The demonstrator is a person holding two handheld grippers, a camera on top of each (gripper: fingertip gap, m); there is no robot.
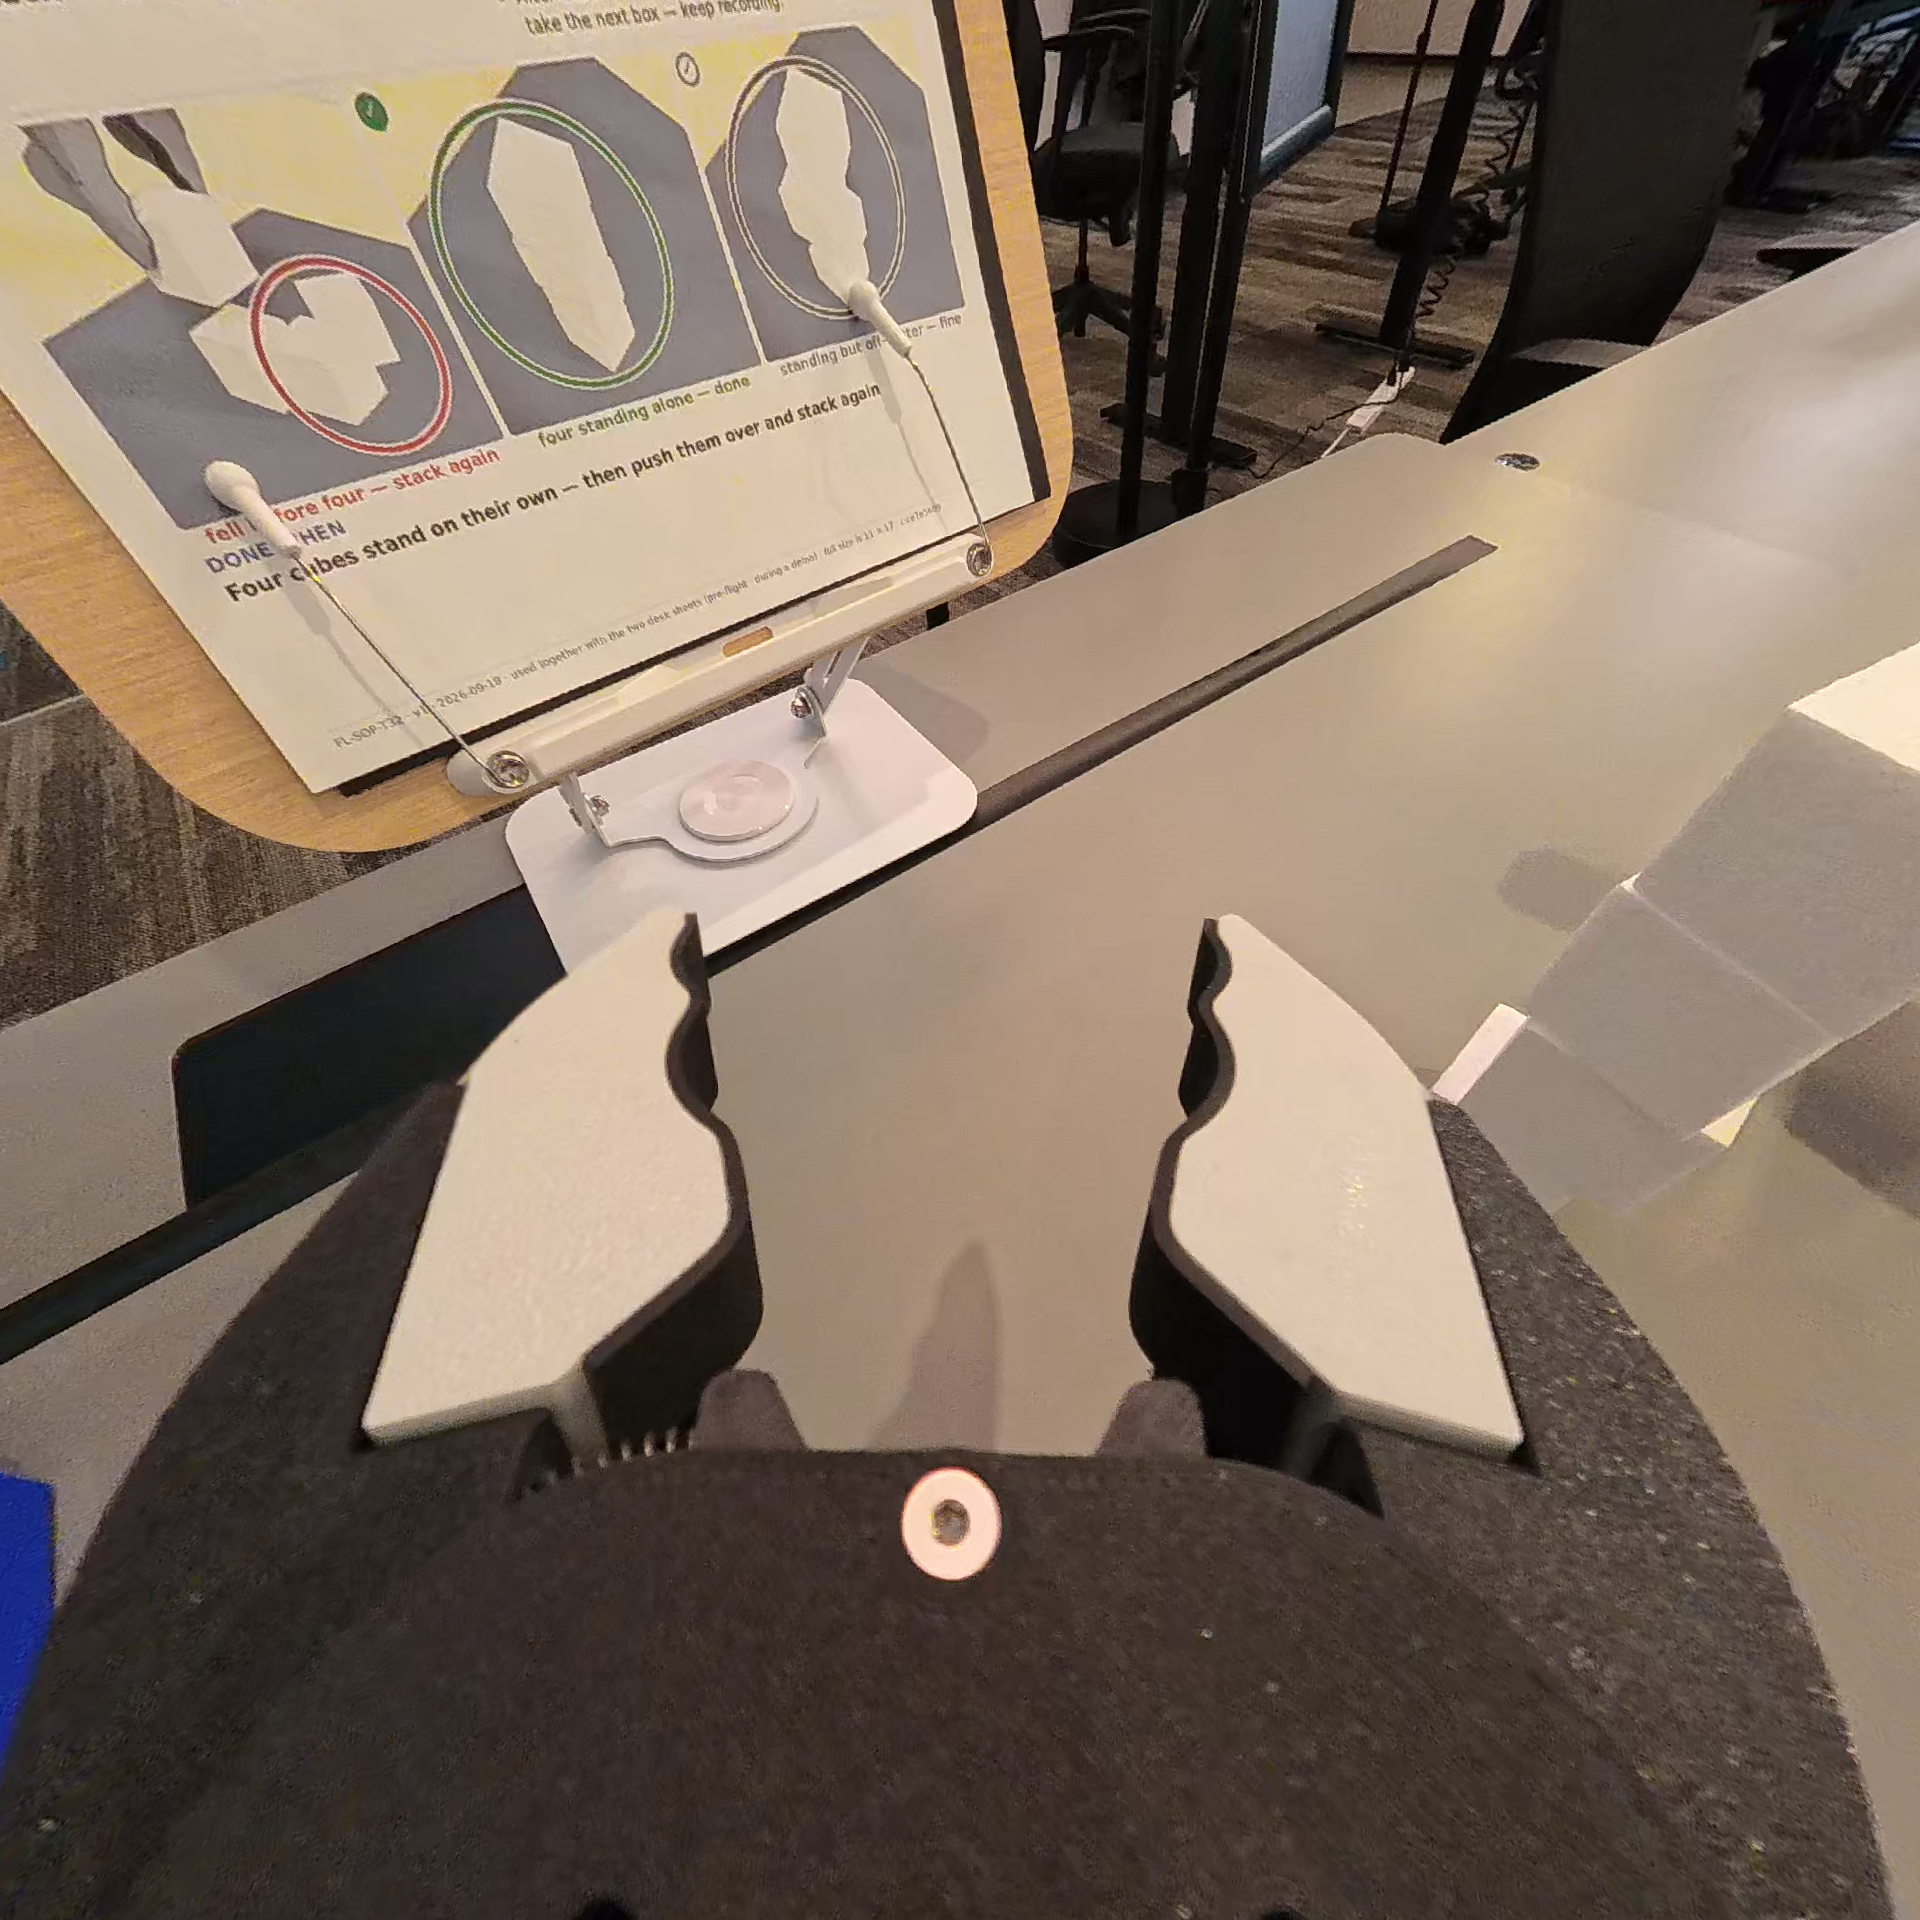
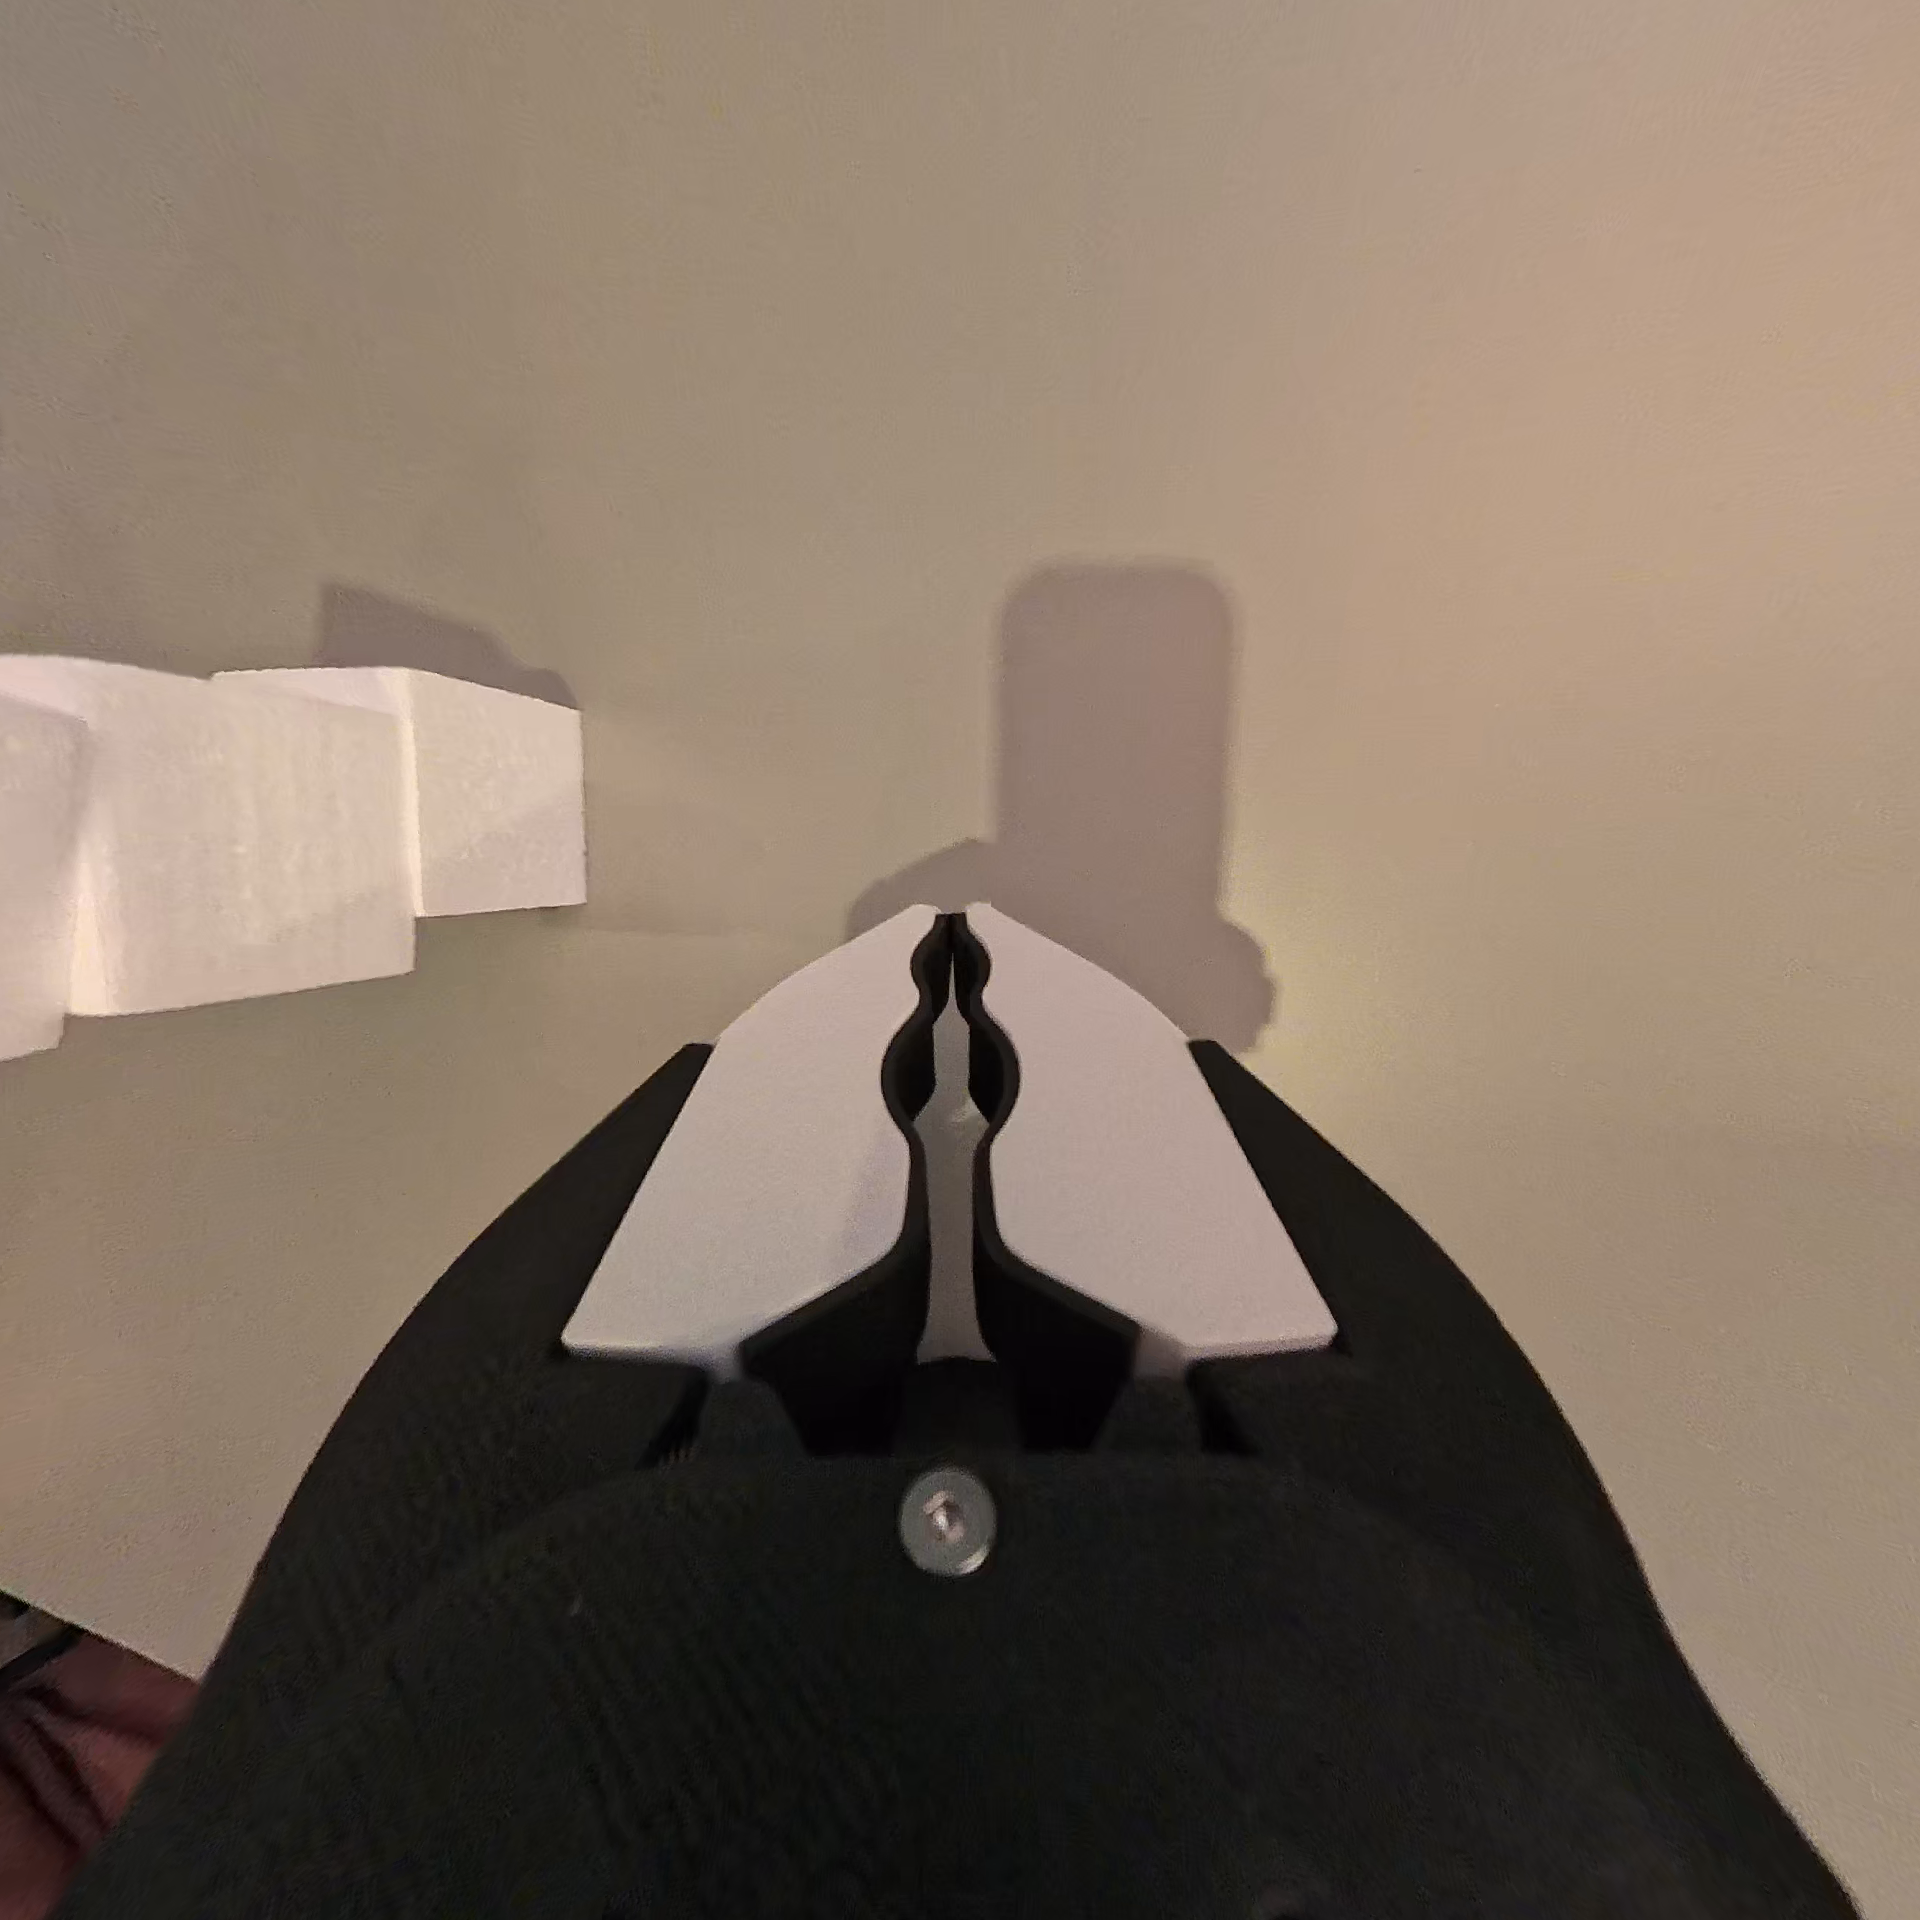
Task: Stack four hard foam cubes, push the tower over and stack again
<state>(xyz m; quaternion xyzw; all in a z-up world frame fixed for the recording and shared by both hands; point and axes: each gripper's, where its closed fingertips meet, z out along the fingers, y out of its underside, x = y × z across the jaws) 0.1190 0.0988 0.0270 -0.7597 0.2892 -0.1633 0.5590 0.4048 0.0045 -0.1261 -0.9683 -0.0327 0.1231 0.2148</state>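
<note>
Four stacked foam cubes (image 1: pixel 1704 966), top cut off; both jaws empty.

**Around the work area**

A pale grey tabletop (image 1: pixel 1299 790) has a dark slot running across it. At its far edge a white metal base (image 1: pixel 748 831) holds a wooden document stand (image 1: pixel 114 727), with a printed instruction sheet (image 1: pixel 582 540) under two wire page clips. Beyond are patterned carpet (image 1: pixel 1299 208), black stand poles and an office chair (image 1: pixel 1091 156).

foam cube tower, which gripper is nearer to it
Probably right, though it's close. The shut right gripper has the foam cube tower just to its left; the open left gripper has it off to its right.
</note>
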